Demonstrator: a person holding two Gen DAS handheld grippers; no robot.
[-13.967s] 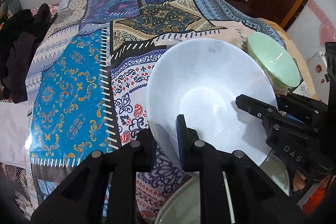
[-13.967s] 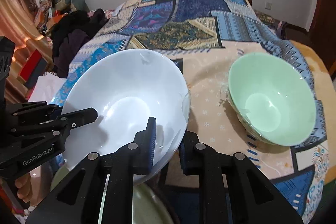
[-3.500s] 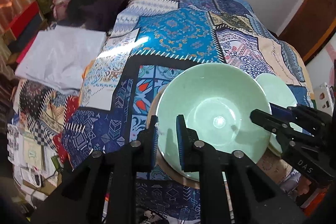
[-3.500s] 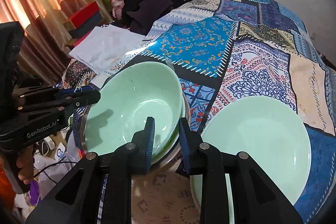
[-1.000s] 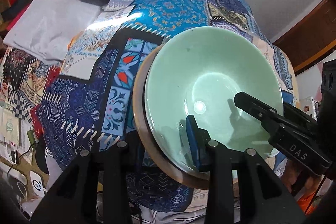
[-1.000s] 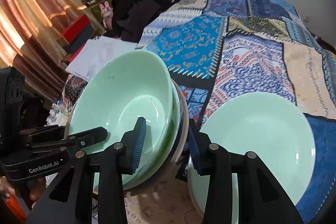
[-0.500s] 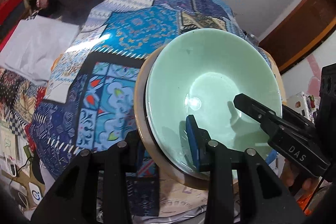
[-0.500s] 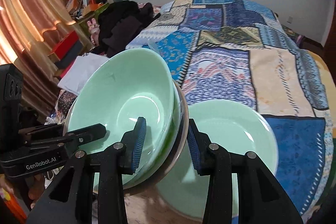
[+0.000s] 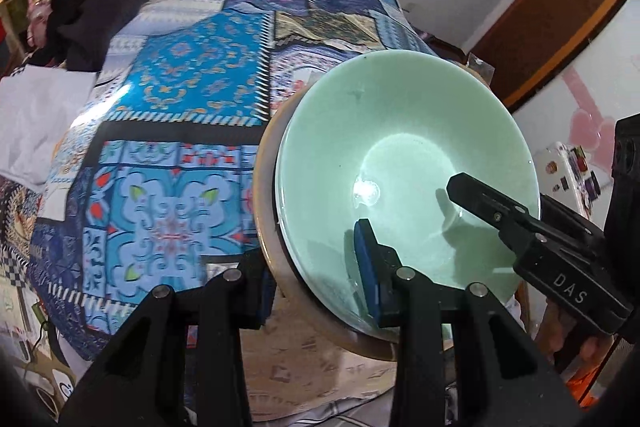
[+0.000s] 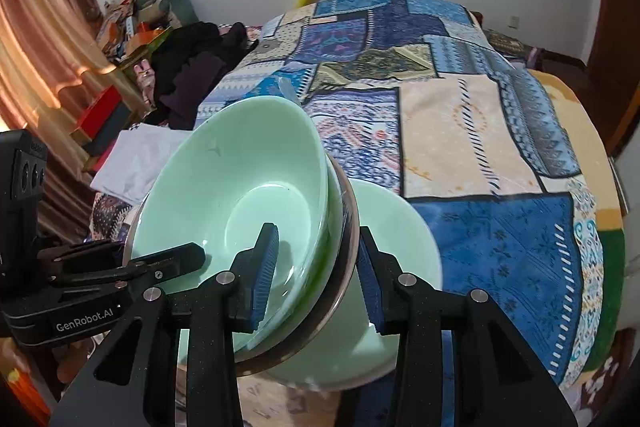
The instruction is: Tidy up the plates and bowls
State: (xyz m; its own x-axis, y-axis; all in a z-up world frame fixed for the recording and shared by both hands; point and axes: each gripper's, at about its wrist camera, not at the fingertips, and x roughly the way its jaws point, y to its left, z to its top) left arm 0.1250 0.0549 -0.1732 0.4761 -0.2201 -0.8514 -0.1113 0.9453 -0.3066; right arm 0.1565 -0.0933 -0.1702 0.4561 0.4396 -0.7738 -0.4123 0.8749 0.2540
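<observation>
A stack of bowls hangs tilted above the bed: a pale green bowl nested in a wider bowl with a beige-grey metal rim. My left gripper is shut on the stack's near rim, one pad inside and one outside. My right gripper clamps the opposite rim the same way. Each gripper shows in the other's view: the right gripper and the left gripper. A wide green plate lies on the bed, partly hidden behind the stack.
The patchwork bedspread covers the bed. Dark clothes and a white cloth lie off its left side, with cluttered shelves and a curtain beyond. A wooden door stands at the right.
Both grippers have carried the stack of bowls across the bed and slightly up. In the right wrist view the stack now overlaps the green plate.
</observation>
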